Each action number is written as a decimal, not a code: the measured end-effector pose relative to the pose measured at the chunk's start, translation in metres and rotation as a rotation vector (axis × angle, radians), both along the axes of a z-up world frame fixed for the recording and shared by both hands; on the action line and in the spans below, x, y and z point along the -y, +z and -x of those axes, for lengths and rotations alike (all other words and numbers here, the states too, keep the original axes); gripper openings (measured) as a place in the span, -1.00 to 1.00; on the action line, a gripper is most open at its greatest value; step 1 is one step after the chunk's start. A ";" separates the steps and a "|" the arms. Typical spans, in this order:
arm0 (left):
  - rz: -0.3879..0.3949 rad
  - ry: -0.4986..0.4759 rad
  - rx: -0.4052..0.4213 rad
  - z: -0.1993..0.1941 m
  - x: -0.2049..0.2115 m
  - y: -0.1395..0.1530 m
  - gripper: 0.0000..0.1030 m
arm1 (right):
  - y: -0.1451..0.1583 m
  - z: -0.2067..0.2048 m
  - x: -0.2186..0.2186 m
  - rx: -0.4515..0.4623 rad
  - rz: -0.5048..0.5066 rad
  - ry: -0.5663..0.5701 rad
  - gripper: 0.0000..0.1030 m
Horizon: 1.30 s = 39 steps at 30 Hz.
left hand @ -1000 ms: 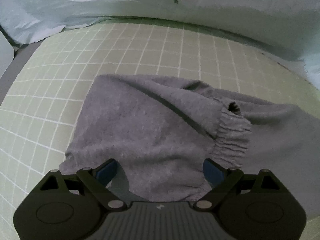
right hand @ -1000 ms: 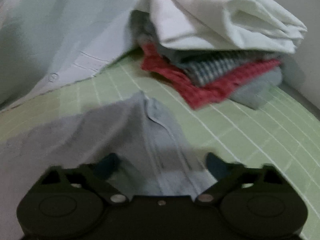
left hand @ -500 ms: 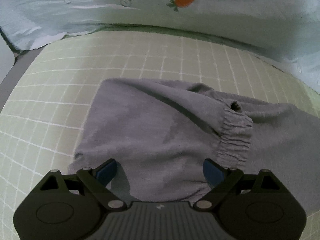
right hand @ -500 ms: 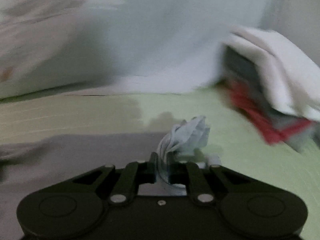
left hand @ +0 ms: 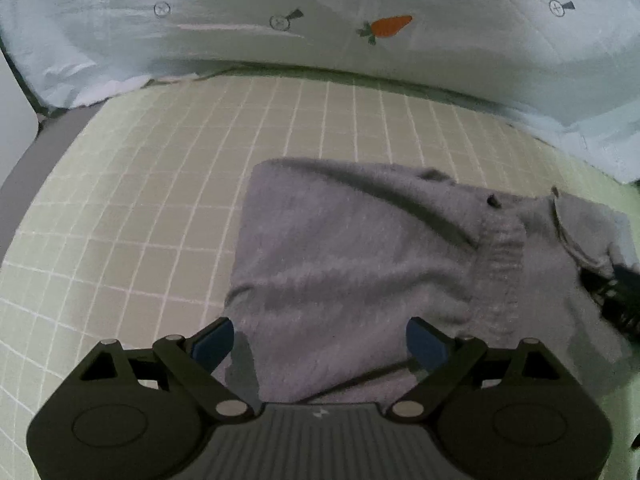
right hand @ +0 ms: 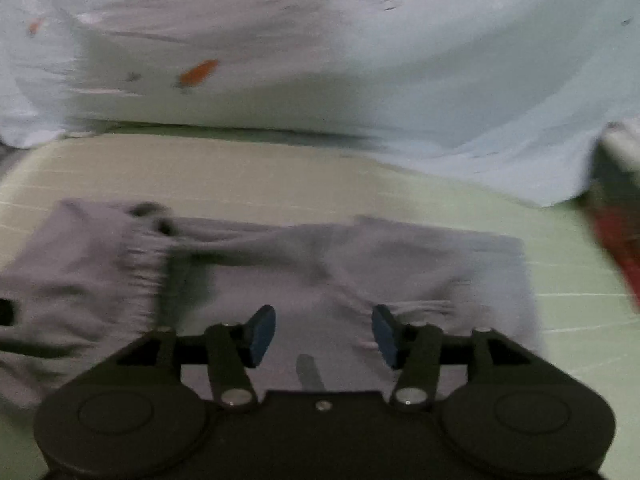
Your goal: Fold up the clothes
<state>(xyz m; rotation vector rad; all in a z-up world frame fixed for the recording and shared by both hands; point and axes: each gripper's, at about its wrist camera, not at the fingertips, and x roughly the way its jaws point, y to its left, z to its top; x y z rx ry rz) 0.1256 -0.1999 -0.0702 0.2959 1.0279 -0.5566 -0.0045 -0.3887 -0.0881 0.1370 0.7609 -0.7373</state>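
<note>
A grey garment (left hand: 360, 264) with a gathered elastic band (left hand: 500, 272) lies on a green checked sheet (left hand: 160, 200). My left gripper (left hand: 320, 340) hovers open over its near edge, blue pads wide apart, nothing between them. In the right wrist view the same grey garment (right hand: 320, 272) lies folded and flat, the elastic band (right hand: 144, 264) at its left. My right gripper (right hand: 324, 332) is open just above the cloth with nothing held. At the right edge of the left wrist view, a dark blurred shape beside the garment looks like the other gripper.
A pale blue duvet with carrot prints (left hand: 388, 28) is bunched along the far side of the sheet. A pile of folded clothes, red among them (right hand: 616, 240), sits at the right edge of the right wrist view. A grey bed edge (left hand: 40, 148) shows at the left.
My right gripper, shut on a bunched piece of the garment half a second ago, has let go and swung left; the cloth now lies flat. The left gripper stayed open over the cloth.
</note>
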 end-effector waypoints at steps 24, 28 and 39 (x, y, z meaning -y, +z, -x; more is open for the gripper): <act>0.065 -0.122 -0.029 -0.016 0.005 -0.003 0.80 | 0.001 0.052 -0.022 0.066 -0.281 -0.043 -0.21; 0.058 -0.112 -0.032 -0.014 0.002 -0.004 0.80 | 0.016 0.043 -0.001 0.108 -0.198 -0.061 0.07; 0.053 -0.075 -0.049 -0.022 0.000 -0.009 0.81 | -0.026 -0.027 0.043 -0.052 -0.217 -0.054 0.04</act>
